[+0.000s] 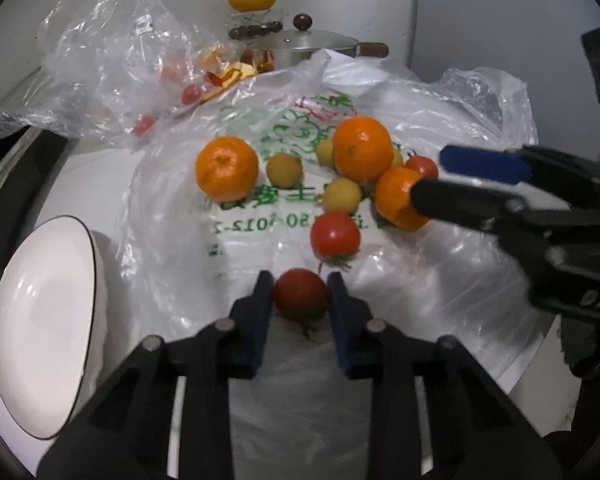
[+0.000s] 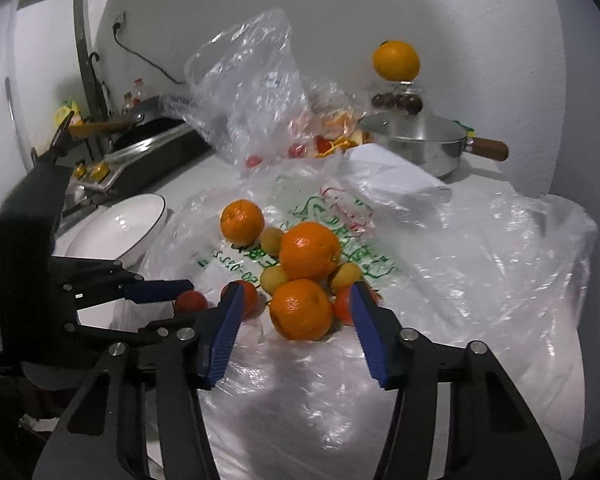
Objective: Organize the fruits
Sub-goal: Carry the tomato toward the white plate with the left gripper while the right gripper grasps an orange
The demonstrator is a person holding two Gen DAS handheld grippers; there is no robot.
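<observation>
Fruit lies on a flattened white plastic bag printed in green: oranges, small yellow fruits and red tomatoes. My left gripper is shut on a red tomato at the near edge of the pile; its pads press both sides. In the right wrist view this tomato sits in the left gripper. My right gripper straddles the nearest orange, with a gap showing between each blue pad and the peel. In the left wrist view, the right gripper reaches in from the right.
A white bowl stands left of the bag. Behind the pile are a crumpled clear bag holding peels and scraps, a lidded steel pot with a wooden handle, and an orange on a stand. A stove with a wok sits far left.
</observation>
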